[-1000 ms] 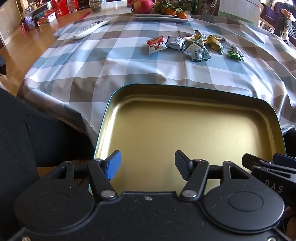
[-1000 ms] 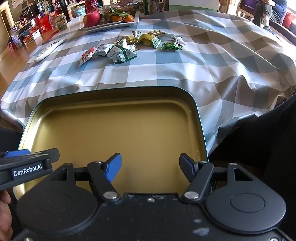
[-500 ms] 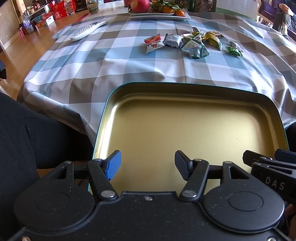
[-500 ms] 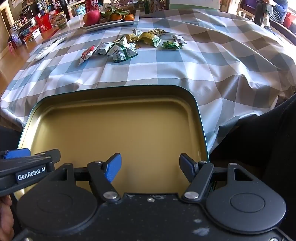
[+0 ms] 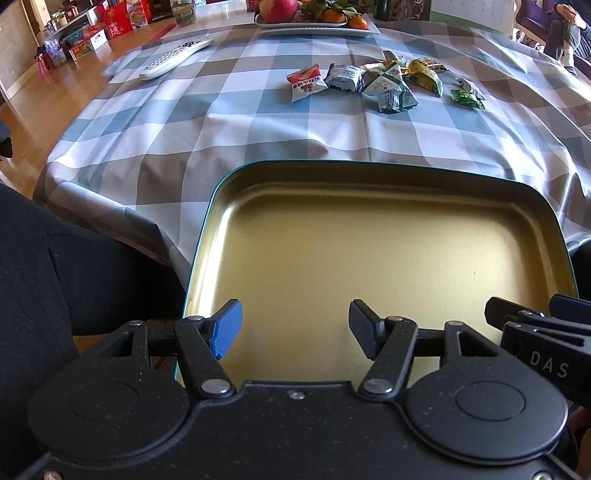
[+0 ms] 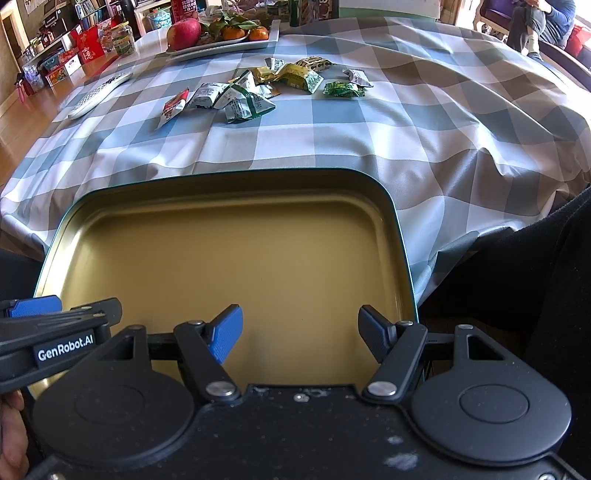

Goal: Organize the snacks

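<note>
A shallow gold tin tray (image 5: 258, 173) (image 6: 391, 206) with a teal rim lies at the table's near edge, nothing in it. My left gripper (image 5: 291, 328) hovers open over its near left part. My right gripper (image 6: 299, 334) hovers open over its near right part. Nothing sits between either pair of fingers. Further back on the checked cloth lie several wrapped snacks (image 5: 384, 86) (image 6: 243, 98): a red and white packet (image 5: 306, 81) (image 6: 173, 107) at the left, silver and green ones in the middle, yellow and green ones to the right.
A white remote (image 5: 173, 59) (image 6: 99, 96) lies at the far left. A white plate of fruit (image 5: 317, 29) (image 6: 221, 44) stands at the back. A dark sleeve (image 5: 55, 266) is at the left edge, another (image 6: 535, 280) at the right. A person sits beyond the table.
In the left wrist view the tray and snacks sit slightly lower in the frame than before. The jaws keep the same width, and the right wrist view is almost unchanged.
</note>
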{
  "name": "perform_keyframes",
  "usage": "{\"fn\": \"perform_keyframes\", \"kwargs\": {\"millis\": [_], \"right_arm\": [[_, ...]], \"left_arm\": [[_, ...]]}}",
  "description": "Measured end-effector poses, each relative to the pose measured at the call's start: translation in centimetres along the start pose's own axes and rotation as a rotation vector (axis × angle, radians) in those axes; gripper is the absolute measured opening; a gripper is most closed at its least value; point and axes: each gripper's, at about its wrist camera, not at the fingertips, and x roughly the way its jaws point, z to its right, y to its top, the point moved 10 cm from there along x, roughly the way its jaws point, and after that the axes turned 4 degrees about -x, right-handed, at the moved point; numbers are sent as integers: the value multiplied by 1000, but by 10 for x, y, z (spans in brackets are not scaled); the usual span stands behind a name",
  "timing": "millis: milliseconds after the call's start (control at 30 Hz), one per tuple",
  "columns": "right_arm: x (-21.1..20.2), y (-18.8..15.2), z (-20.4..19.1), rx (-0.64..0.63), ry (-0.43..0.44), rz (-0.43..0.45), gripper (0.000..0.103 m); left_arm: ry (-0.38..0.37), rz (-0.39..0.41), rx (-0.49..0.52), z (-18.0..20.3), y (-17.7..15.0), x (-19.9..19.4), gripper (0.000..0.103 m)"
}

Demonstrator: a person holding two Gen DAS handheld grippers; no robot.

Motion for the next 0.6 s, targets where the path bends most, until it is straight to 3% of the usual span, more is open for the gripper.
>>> {"fn": "perform_keyframes", "kwargs": {"millis": [600], "right_arm": [[-1,0,-1,-2,-1,-1,72]], "left_arm": [[1,-3,2,2,-1,2,66]]}}
